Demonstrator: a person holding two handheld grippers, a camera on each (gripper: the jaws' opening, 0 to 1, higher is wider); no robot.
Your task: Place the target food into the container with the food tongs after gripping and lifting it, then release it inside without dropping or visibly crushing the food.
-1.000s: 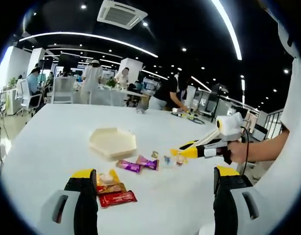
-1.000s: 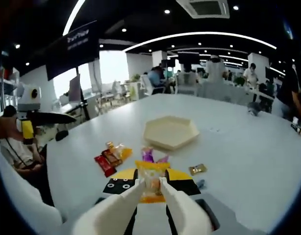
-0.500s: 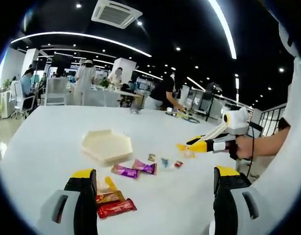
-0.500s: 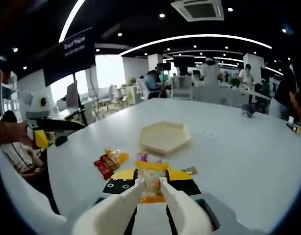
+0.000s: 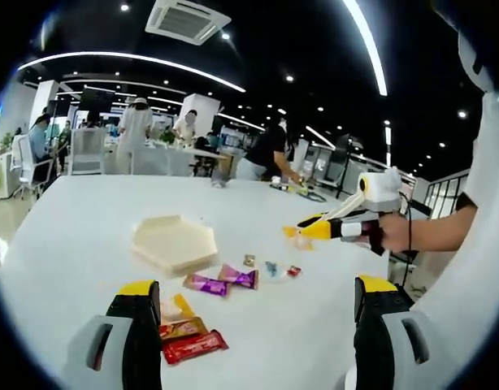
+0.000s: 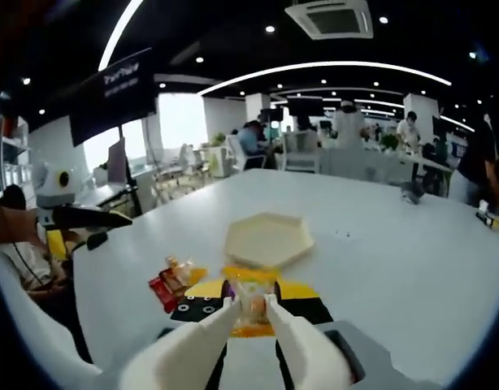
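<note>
The right gripper (image 6: 251, 313) clamped a yellow-wrapped candy (image 6: 251, 297) above the white table (image 6: 412, 268), the hexagonal container (image 6: 268, 240) just beyond; the left gripper (image 5: 258, 325) stood wide apart near loose sweets (image 5: 193, 345), bare tabletop around.

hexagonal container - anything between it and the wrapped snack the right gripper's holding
Nothing visible blocks the way. The right gripper holds the yellow-wrapped snack above the table, and the hexagonal container lies open just beyond it. The loose candies sit off to the side, out of the path.
</note>
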